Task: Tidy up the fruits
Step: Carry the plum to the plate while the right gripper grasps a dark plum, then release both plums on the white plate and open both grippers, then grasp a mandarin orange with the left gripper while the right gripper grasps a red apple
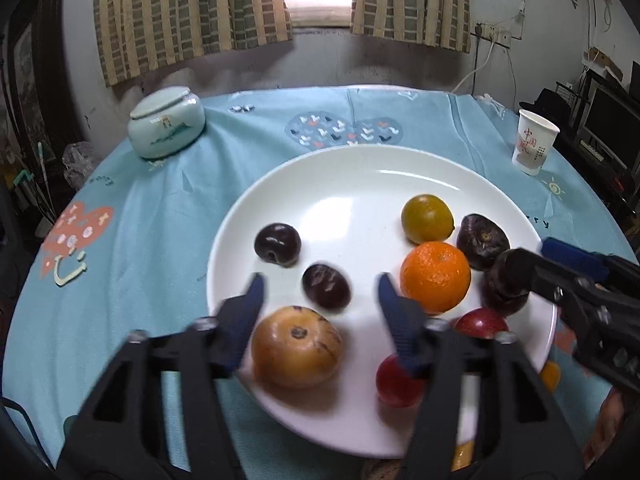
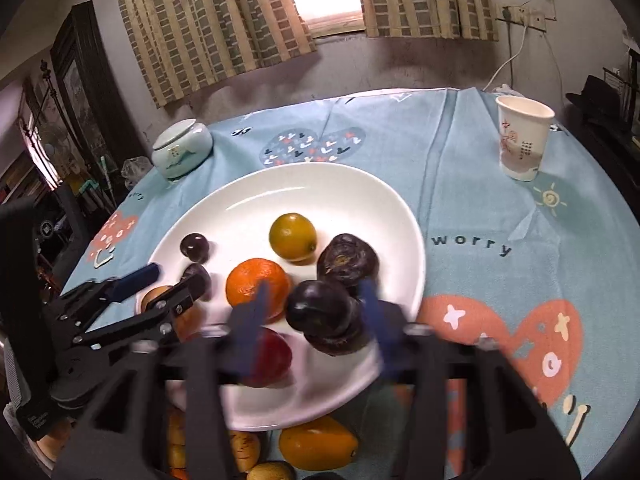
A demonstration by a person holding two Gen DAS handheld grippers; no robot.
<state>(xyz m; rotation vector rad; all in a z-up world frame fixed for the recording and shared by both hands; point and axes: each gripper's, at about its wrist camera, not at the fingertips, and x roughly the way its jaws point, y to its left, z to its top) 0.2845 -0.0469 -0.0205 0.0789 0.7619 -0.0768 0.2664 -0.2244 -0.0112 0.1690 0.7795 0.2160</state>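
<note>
Over the near edge of the white plate (image 1: 280, 184), the left gripper (image 1: 320, 292) stands released, its blue fingers apart with a dark plum (image 1: 326, 291) lying between them untouched and a tan round fruit (image 1: 296, 346) just beside the left finger. The right gripper (image 2: 316, 304) is likewise released over the plate's near right edge; dark plums (image 2: 324, 316) lie between its spread fingers, though motion blur hides whether a pad touches them. On the plate beyond sit an orange (image 2: 258, 286), a yellow-green citrus (image 2: 293, 237), a wrinkled dark fruit (image 2: 347, 258) and another plum (image 2: 195, 246). More fruit (image 2: 318, 448) lies on the blue tablecloth (image 2: 480, 208) off the plate's near edge. A lidded jar (image 1: 166, 122) occupies the far left, a paper cup (image 1: 534, 142) the far right.
</note>
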